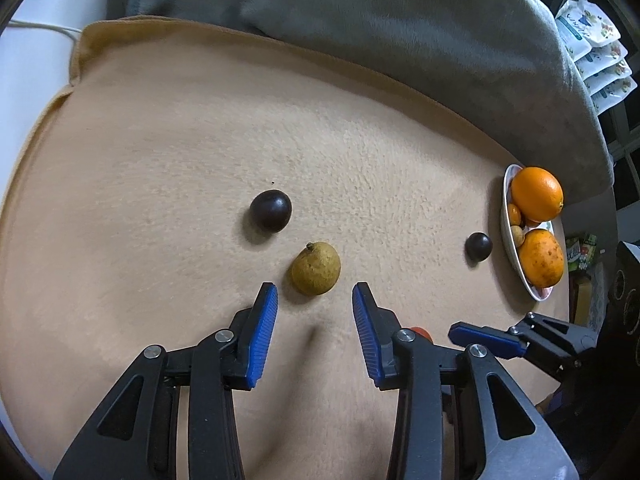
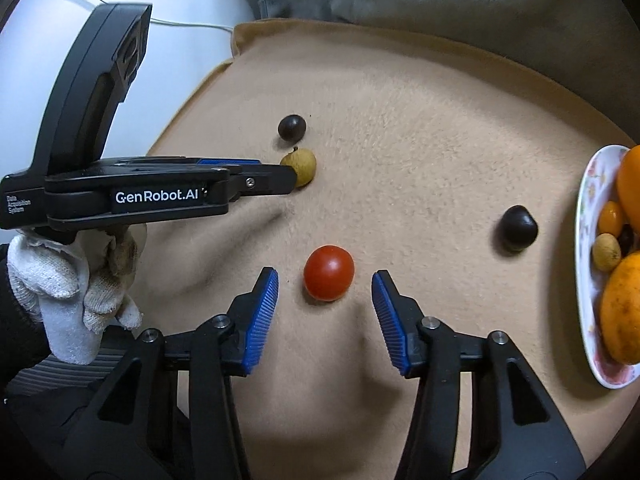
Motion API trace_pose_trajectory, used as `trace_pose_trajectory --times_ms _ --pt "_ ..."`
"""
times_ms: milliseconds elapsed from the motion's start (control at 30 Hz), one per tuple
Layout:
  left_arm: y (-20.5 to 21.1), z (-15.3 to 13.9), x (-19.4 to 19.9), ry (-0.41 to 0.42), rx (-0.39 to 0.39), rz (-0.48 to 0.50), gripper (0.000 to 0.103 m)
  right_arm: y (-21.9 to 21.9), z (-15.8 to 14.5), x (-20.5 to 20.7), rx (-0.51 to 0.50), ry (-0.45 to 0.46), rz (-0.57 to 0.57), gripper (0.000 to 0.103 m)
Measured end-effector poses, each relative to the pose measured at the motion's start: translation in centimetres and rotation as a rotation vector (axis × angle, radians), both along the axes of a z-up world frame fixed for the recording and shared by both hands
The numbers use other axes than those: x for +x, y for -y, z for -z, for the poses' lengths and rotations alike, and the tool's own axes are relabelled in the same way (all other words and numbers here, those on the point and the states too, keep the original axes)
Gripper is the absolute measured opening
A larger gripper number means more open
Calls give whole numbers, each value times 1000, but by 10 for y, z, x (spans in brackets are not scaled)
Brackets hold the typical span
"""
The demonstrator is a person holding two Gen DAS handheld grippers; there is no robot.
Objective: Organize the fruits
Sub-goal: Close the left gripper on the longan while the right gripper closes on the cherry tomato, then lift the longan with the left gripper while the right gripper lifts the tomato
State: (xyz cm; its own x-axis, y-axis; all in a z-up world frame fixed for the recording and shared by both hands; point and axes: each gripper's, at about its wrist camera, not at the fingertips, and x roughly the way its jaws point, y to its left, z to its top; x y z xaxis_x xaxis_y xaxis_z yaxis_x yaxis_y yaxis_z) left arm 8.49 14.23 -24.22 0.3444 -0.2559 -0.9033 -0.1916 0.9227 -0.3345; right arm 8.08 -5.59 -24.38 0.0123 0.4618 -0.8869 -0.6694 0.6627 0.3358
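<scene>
My left gripper (image 1: 315,298) is open, its blue pads just short of a small yellow-brown fruit (image 1: 315,268) on the beige cloth. A dark round fruit (image 1: 271,211) lies just beyond it, and another dark fruit (image 1: 478,246) lies beside the white plate (image 1: 507,216) of oranges (image 1: 537,193) at the right. My right gripper (image 2: 325,286) is open, with a red cherry tomato (image 2: 329,273) between its fingertips on the cloth. The right wrist view also shows the left gripper (image 2: 280,176) by the yellow-brown fruit (image 2: 304,166), both dark fruits (image 2: 292,127) (image 2: 519,227) and the plate (image 2: 585,200).
A beige blanket (image 1: 160,168) covers the surface, with a grey cushion (image 1: 360,16) along its far edge. White packets (image 1: 592,52) stand at the far right. A white cable (image 2: 180,24) runs over the white surface at the far left.
</scene>
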Motion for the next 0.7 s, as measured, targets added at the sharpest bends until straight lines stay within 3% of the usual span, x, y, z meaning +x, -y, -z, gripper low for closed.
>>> trace_pose_trajectory --times_ms 400,700 --pt "1 9 11 -18 -4 -2 35 -17 15 8 -31 -9 -14 46" --pt "4 13 17 -24 16 -4 26 -21 23 11 -49 -26 -21 41"
